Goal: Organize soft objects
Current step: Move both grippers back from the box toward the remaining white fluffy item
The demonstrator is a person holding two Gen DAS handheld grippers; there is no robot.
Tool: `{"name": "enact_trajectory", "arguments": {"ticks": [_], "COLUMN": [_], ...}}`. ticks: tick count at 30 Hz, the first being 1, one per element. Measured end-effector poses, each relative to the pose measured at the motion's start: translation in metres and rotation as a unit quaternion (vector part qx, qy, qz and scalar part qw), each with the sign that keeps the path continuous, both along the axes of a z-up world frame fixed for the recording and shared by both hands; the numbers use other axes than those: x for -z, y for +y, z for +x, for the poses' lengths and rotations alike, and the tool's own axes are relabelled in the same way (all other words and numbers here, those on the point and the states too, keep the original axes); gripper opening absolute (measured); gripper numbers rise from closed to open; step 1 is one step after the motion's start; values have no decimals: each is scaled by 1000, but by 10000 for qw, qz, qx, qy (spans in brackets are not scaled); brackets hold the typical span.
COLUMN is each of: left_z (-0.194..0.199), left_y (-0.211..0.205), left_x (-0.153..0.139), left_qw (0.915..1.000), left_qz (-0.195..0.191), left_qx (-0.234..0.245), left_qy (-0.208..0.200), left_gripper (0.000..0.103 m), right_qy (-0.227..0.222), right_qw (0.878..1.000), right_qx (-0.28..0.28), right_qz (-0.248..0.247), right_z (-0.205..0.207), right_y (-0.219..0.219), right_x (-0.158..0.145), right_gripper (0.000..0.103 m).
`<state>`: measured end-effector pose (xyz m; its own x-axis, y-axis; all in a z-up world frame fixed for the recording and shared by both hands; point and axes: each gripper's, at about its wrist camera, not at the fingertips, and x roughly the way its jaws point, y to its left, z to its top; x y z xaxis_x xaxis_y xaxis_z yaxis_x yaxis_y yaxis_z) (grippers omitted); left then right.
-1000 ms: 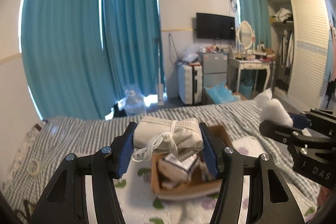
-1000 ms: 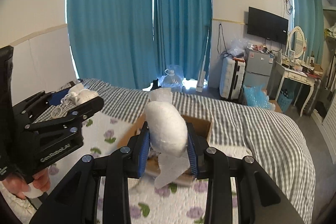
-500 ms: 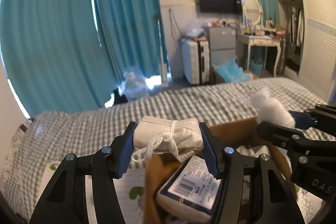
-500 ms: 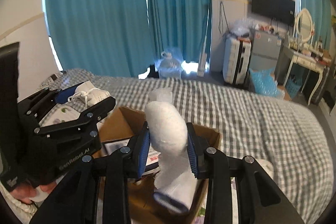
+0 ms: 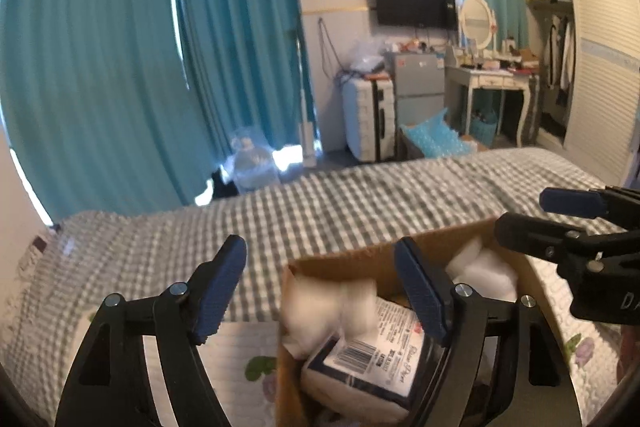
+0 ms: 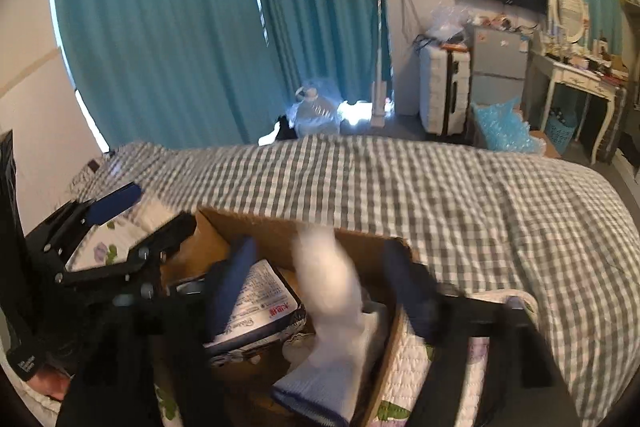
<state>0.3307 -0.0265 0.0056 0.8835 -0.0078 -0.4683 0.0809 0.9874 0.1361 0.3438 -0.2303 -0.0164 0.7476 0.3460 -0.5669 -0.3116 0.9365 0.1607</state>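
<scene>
A brown cardboard box (image 5: 340,259) stands on the bed; it also shows in the right wrist view (image 6: 280,231). My left gripper (image 5: 324,287) is open and empty above its left side. A blurred white cloth bundle (image 5: 328,307) is in the box below it, beside a wrapped pack with a barcode (image 5: 360,367). My right gripper (image 6: 320,283) is open over the box. A white sock with a blue cuff (image 6: 332,315) is between its fingers, blurred, its cuff end down in the box. The right gripper also shows in the left wrist view (image 5: 560,219).
The bed has a grey checked blanket (image 6: 440,195) and a floral quilt (image 5: 240,359). Teal curtains (image 5: 120,67), a suitcase (image 5: 368,119), a dressing table (image 5: 492,79) and a wardrobe (image 5: 592,47) stand beyond the bed.
Both grippers have opened over the box. The white cloth bundle has dropped from the left gripper into the box. The white sock has left the right gripper's hold and is falling in.
</scene>
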Motion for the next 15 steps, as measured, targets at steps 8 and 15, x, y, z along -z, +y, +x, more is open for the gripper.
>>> {"name": "enact_trajectory", "arguments": {"ticks": [8,15], "left_z": [-73,-170], "left_y": [18,40], "left_x": [-93,-173], "left_qw": [9983,9920], "left_qz": [-212,-283], "left_qx": [-27,-46], "left_qy": [-550,-1228], "left_gripper": [78,94], "right_qy": [-598,-1149], "right_qw": [9981,9933], "right_qx": [134,135], "right_qz": [66,-52], "right_z": [-89,-190], "right_y": [-13,-14], "right_x": [-95,-176], "right_gripper": [75,87]}}
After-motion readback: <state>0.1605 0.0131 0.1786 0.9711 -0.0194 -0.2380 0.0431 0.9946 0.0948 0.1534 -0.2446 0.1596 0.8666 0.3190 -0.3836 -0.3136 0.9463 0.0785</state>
